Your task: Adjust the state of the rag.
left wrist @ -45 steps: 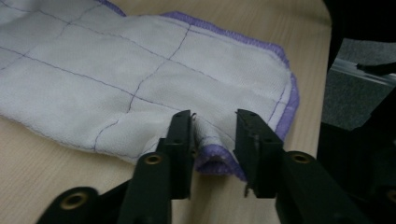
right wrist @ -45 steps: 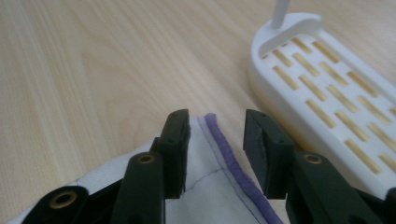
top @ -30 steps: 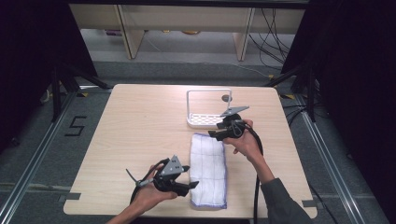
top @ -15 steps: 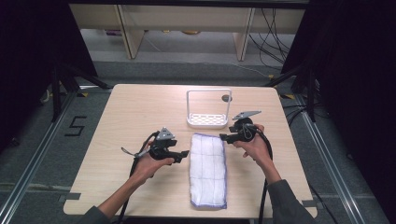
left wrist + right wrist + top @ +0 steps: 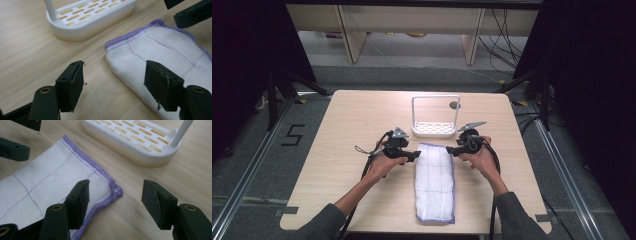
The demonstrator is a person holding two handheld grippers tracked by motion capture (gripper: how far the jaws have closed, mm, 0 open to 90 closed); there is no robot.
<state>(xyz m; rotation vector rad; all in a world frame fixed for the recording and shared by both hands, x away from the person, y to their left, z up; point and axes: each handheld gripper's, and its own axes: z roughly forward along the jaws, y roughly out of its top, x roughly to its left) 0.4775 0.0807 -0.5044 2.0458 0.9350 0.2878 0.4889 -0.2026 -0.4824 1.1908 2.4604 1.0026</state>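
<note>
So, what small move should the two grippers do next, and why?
Probably lower both and close on the cloth's far corners. The left gripper and right gripper stand open, each astride one corner, pads not yet pressing it.

My cloth (image 5: 435, 182) is white, quilted in a grid of thin dark stitching, with a purple hem along its edge. My two tools, left (image 5: 416, 155) and right (image 5: 451, 151), are black. The rack (image 5: 434, 129) is white with slotted holes. The bench (image 5: 337, 150) is pale wood grain.
</note>
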